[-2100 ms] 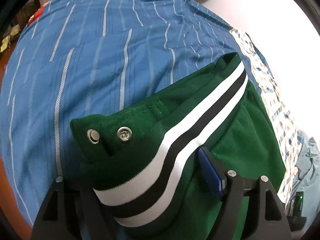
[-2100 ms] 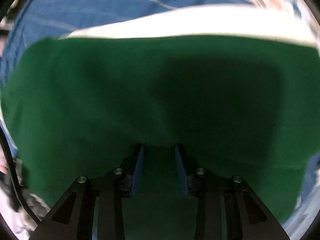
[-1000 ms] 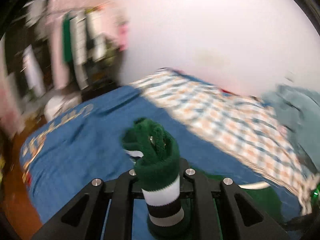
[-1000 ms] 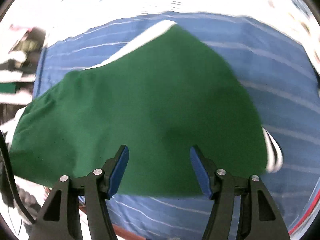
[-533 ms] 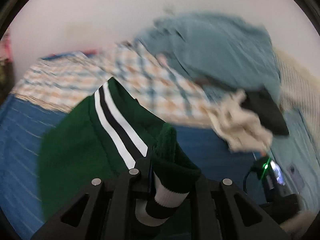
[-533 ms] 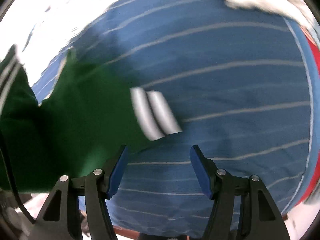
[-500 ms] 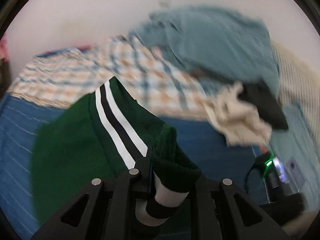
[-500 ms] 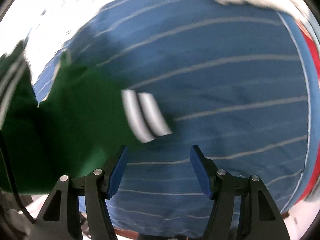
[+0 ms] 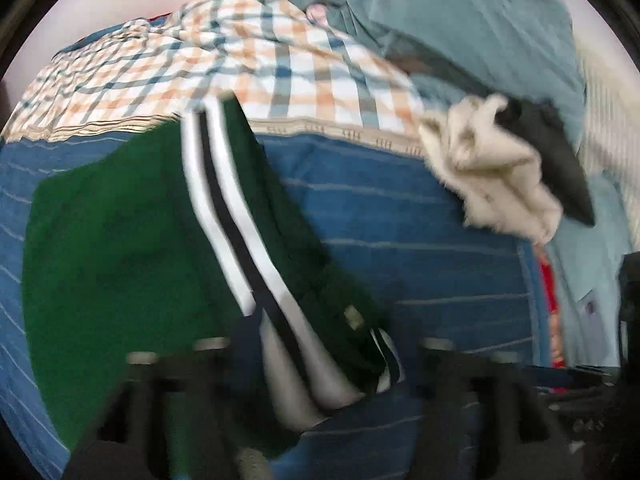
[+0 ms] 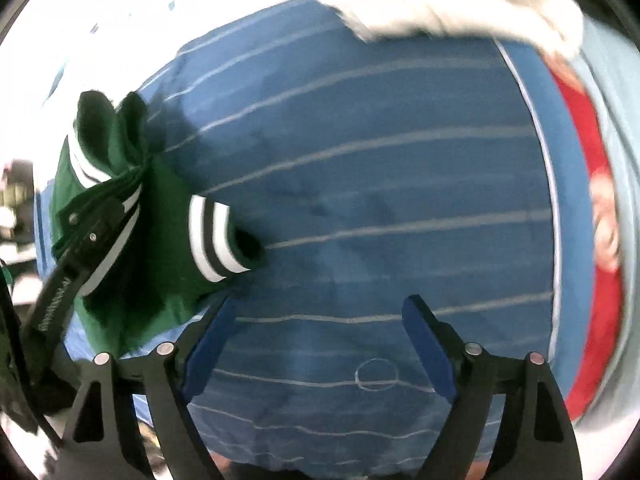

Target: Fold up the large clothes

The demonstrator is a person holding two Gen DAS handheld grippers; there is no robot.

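Left wrist view: my left gripper [image 9: 320, 364] is blurred; its jaws look spread, with the green jacket's [image 9: 120, 240] striped hem [image 9: 240, 240] lying between them, though I cannot tell whether they pinch it. The jacket sprawls on the blue striped bedsheet [image 9: 420, 240], below the plaid blanket [image 9: 260, 52].

Right wrist view: my right gripper [image 10: 320, 344] has its jaws wide apart, holding nothing, above the bedsheet [image 10: 380, 200]. The jacket's striped cuff [image 10: 214, 236] lies left of it.
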